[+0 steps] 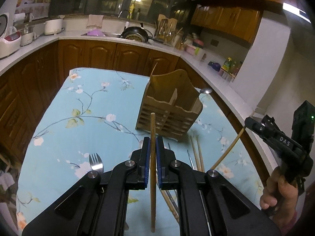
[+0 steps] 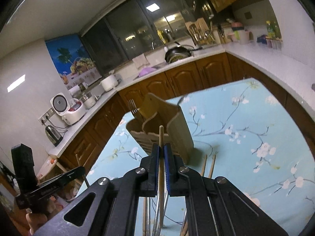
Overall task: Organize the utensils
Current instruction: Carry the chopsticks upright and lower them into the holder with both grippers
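A wooden utensil holder point(image 1: 170, 107) with two compartments stands on the floral blue tablecloth point(image 1: 82, 106). A spoon point(image 1: 205, 91) sticks out of its right side. My left gripper point(image 1: 153, 140) is shut on a wooden chopstick point(image 1: 152, 169), just short of the holder. My right gripper point(image 2: 161, 147) is shut on another wooden chopstick point(image 2: 161, 135), close in front of the holder point(image 2: 163, 123), where a fork point(image 2: 133, 107) stands in the left compartment. The right gripper also shows at the right edge of the left wrist view point(image 1: 248, 122), holding its chopstick point(image 1: 226, 153).
A fork point(image 1: 96, 163) lies on the cloth at my left. Loose chopsticks point(image 1: 197, 154) and metal utensils point(image 2: 155, 214) lie in front of the holder. Kitchen counters point(image 1: 122, 37) with appliances, a sink and a wok surround the table.
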Motion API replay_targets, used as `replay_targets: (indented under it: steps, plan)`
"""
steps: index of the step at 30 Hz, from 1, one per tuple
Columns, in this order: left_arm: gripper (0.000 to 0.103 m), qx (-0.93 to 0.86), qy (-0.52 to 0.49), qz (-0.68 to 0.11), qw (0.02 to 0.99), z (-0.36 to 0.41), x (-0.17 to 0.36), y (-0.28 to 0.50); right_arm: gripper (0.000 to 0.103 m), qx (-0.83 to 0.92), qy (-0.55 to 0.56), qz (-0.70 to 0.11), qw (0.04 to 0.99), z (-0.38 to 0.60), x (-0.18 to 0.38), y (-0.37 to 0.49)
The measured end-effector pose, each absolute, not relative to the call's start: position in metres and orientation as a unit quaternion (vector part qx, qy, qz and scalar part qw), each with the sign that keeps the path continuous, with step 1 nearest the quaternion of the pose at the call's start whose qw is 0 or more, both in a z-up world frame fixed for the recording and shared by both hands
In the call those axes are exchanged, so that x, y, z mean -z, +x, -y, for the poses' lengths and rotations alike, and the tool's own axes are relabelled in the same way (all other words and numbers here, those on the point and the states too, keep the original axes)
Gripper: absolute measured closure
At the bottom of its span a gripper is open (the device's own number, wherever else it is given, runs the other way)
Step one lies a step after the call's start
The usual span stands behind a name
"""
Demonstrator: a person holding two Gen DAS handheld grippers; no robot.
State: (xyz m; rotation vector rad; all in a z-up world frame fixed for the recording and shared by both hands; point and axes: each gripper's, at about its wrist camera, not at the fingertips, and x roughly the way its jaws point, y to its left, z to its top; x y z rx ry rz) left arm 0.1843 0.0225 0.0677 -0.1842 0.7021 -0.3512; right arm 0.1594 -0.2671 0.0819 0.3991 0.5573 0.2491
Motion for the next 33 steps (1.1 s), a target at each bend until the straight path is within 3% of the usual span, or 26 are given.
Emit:
replay_targets:
  steps: [24, 33]
  plan:
    - [0.098, 0.162, -0.1, -0.313, 0.931, -0.028, -0.085, 0.185, 0.098, -0.121, 0.198, -0.246, 0.941, 0.273, -0.1, 0.157]
    - [0.098, 0.161, -0.102, -0.262, 0.946, -0.027, -0.126, 0.209, 0.098, -0.114, 0.191, -0.198, 0.955, 0.276, -0.138, 0.177]
